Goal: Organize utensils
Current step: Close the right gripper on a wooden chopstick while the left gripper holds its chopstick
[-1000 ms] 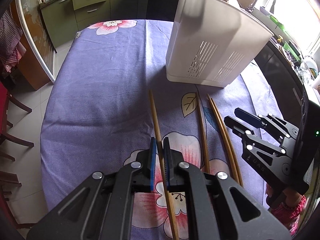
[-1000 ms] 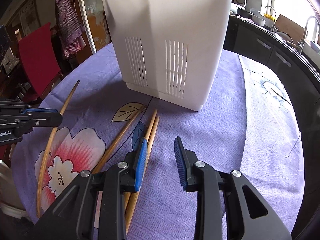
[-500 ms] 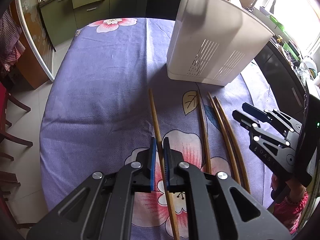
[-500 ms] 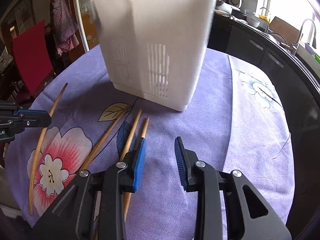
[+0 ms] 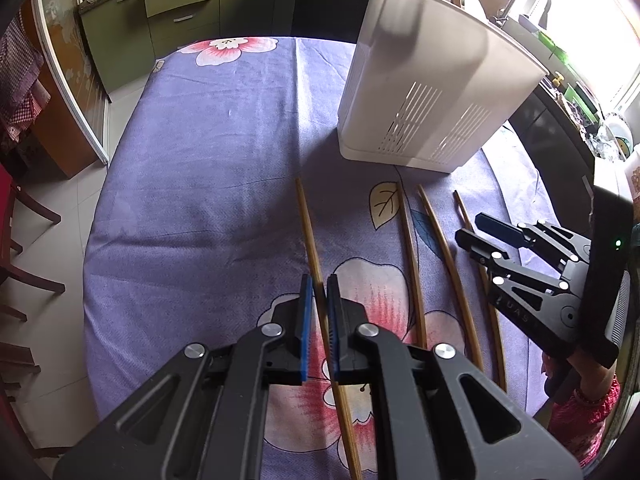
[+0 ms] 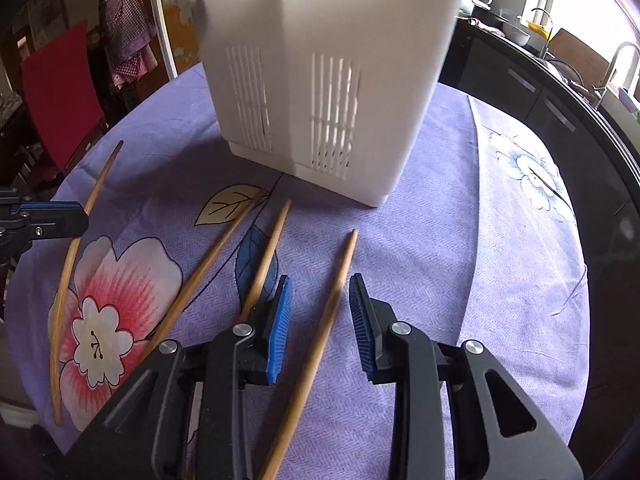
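Gripping a bamboo chopstick (image 5: 310, 236) between nearly closed blue pads, the left tongs (image 5: 319, 320) hold it low over the counter (image 5: 200, 208), which is draped in a purple floral cloth. The stick runs forward from the pads, pointing toward the far side of the counter. The right tongs (image 6: 320, 320) stand wide open with nothing in their grip; a second chopstick (image 6: 332, 304) lies flat on the cloth in the gap between the two pads, touching neither. Two more chopsticks rest on the cloth between the two tools: one (image 6: 268, 256) just beside the right tongs' left pad, another (image 6: 208, 264) angled across a printed leaf. All four sticks point roughly toward a white slotted utensil holder (image 6: 320, 80), which stands upright on the counter just beyond their tips. From the left camera the right tongs (image 5: 476, 228) appear at the counter's right edge, with olive kitchen cabinets (image 5: 180, 8) behind.
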`<state>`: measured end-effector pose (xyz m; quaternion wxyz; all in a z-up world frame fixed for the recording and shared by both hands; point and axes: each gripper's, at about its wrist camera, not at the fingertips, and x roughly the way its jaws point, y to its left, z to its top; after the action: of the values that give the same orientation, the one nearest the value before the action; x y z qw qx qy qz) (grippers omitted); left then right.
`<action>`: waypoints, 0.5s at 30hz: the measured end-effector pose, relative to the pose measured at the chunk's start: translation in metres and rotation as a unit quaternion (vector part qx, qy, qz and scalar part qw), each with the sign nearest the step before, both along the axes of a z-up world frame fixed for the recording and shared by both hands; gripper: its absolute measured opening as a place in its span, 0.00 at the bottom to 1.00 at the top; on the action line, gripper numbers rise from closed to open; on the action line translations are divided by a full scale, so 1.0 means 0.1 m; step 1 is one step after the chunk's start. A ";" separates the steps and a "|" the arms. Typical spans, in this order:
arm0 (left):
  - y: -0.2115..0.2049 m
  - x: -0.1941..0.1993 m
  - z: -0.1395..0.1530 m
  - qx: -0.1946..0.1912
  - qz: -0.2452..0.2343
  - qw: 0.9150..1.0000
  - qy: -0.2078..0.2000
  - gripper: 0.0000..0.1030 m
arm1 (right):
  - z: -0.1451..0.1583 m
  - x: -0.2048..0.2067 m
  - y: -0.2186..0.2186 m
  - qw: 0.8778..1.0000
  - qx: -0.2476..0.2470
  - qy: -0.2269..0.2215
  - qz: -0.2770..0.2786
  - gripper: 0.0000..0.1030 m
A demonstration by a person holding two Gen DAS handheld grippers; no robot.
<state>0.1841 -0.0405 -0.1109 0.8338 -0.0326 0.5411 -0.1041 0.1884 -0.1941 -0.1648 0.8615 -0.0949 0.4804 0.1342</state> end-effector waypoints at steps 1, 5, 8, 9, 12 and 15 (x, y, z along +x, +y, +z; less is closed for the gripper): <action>0.00 -0.01 0.00 0.000 -0.001 1.000 0.000 0.07 | 0.00 0.00 0.02 1.000 -0.001 0.001 -0.002 0.28; 0.01 -0.02 0.02 0.000 0.000 1.000 -0.001 0.07 | -0.01 0.05 -0.05 0.999 0.028 0.023 -0.015 0.24; 0.02 -0.03 0.03 0.000 -0.001 1.000 -0.002 0.07 | -0.01 0.07 -0.11 0.998 0.040 0.036 -0.019 0.09; 0.02 -0.03 0.04 -0.001 -0.001 1.000 -0.002 0.07 | -0.01 0.08 -0.13 0.998 0.046 0.040 -0.021 0.08; 0.01 -0.03 0.05 0.000 -0.004 1.000 -0.004 0.07 | 0.00 0.11 -0.18 0.997 0.053 0.043 -0.025 0.06; -0.01 -0.04 0.07 0.002 -0.008 1.000 -0.006 0.07 | 0.08 0.07 -0.27 0.997 0.067 0.031 -0.029 0.07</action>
<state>0.1801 -0.0418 -0.1035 0.8363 -0.0264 0.5365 -0.1098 0.1953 -0.2215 -0.1564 0.8544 -0.0190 0.4989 0.1442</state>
